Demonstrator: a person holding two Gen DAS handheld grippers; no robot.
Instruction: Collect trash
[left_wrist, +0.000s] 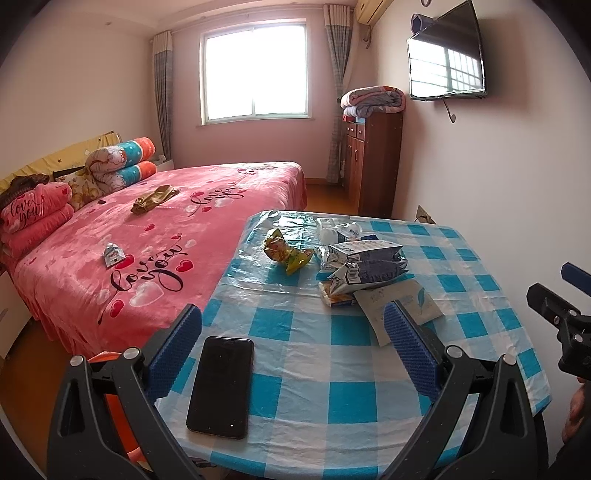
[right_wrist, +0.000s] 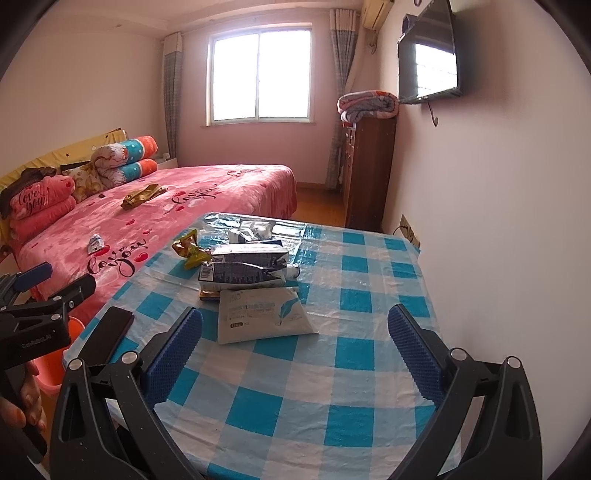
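Observation:
Trash lies on a table with a blue-and-white checked cloth (left_wrist: 332, 369): a crumpled yellow snack bag (left_wrist: 286, 251), two flattened dark-blue milk cartons (left_wrist: 369, 262), a white wipes packet (left_wrist: 395, 302) and a crushed clear bottle (left_wrist: 336, 229). The packet (right_wrist: 258, 314), cartons (right_wrist: 247, 267) and yellow bag (right_wrist: 190, 251) also show in the right wrist view. My left gripper (left_wrist: 293, 328) is open and empty above the near table edge. My right gripper (right_wrist: 295, 328) is open and empty, just short of the wipes packet. More trash lies on the pink bed: a small white wrapper (left_wrist: 112, 254) and an olive-gold wrapper (left_wrist: 153, 199).
A black phone (left_wrist: 221, 387) lies on the table near the left fingers. An orange bin (right_wrist: 55, 354) stands on the floor left of the table. The pink bed (left_wrist: 147, 240) is close on the left, a wall on the right, a wooden cabinet (left_wrist: 373, 162) beyond.

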